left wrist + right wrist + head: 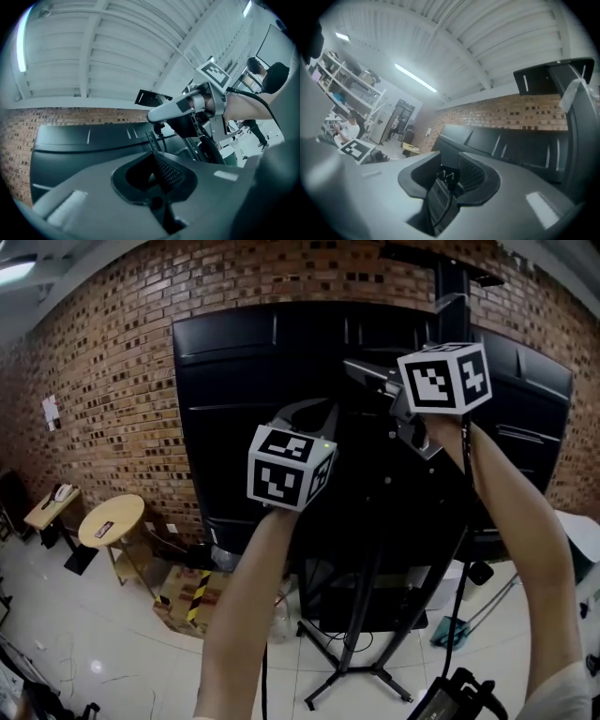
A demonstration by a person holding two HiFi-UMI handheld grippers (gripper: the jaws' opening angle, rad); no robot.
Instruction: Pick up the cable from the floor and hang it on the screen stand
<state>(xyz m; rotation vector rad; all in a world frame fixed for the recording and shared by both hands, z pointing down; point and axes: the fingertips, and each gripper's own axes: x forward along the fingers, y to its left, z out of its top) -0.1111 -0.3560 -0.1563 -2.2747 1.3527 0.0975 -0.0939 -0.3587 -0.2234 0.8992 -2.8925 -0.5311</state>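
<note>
While the thin black cable [466, 460] is already off the floor at its plug end, the hanging itself is not yet done. The right tongs [449, 164] are clenched on the small black plug [446, 176]. From there the cable drops along the right forearm [520, 549] towards the white tiled floor [112, 634]. The left tongs [154, 161] show their pads drawn together; we cannot tell whether a run of cable is pinched there.

Step in hand, as we judge it: bring the cable to the black metal screen stand [349, 662] that carries the large black screen [234, 399]. To do it well we would:
- pick a bracket or arm that juts out;
- lay a slack loop over it, not the plug alone;
- hold the grip until the weight sits;
- keep the hanging length clear of the stand's legs.

Pose: both forearms are raised before the screen. The right tongs are higher and about level; the left tongs are lower and tipped slightly upward.
</note>
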